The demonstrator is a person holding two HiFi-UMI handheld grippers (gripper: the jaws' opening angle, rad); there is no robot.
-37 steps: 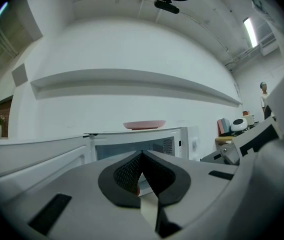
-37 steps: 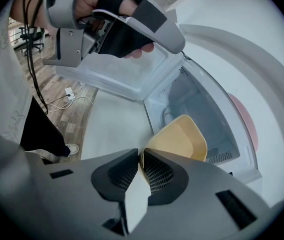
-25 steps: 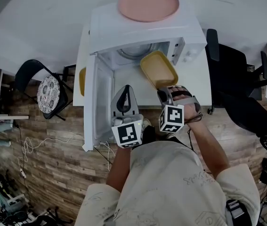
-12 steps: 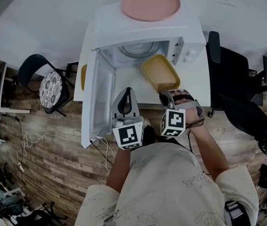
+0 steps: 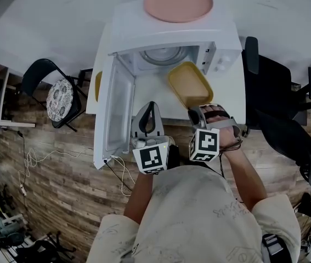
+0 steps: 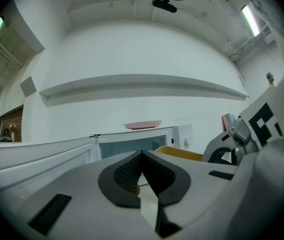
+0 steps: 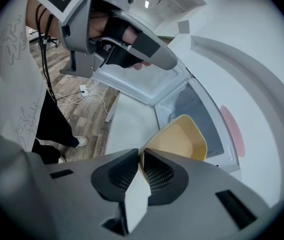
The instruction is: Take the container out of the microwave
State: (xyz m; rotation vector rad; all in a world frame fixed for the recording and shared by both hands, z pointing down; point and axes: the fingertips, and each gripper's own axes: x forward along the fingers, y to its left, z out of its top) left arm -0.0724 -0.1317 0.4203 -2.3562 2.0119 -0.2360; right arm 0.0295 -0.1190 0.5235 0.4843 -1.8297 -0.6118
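Nearest, left hand-held gripper (image 5: 150,107) clenched on nothing, pads together, held level just short of the bench (image 5: 232,89) and beside the open door (image 5: 114,113) of the microwave (image 5: 171,34). To its right, right hand-held gripper (image 5: 197,112) angled downward and clamped on the near rim of the yellow container (image 5: 188,84), rim pinched between both pads in the right gripper view. Container open-topped and apparently empty, lying over the right side of the bench in front of the microwave, far corner at the mouth of the cavity; judged mostly withdrawn, not yet clear. Contact between its base and the bench not determinable. Beyond, glass turntable (image 5: 163,55) inside the cavity, and a pink plate (image 5: 178,2) on the microwave roof. Hazards, as judged: slip or twist of the container out of a one-edge pinch, caused by its weight levering about the pads; snag of the far corner on the cavity sill or the control-panel side, caused by a skewed pull; knock against the door or the idle left hand-held gripper, caused by a leftward swing; disturbance of the plate overhead, caused by any jolt to the microwave. Recommended: straight, low, slow pull toward the near bench edge.
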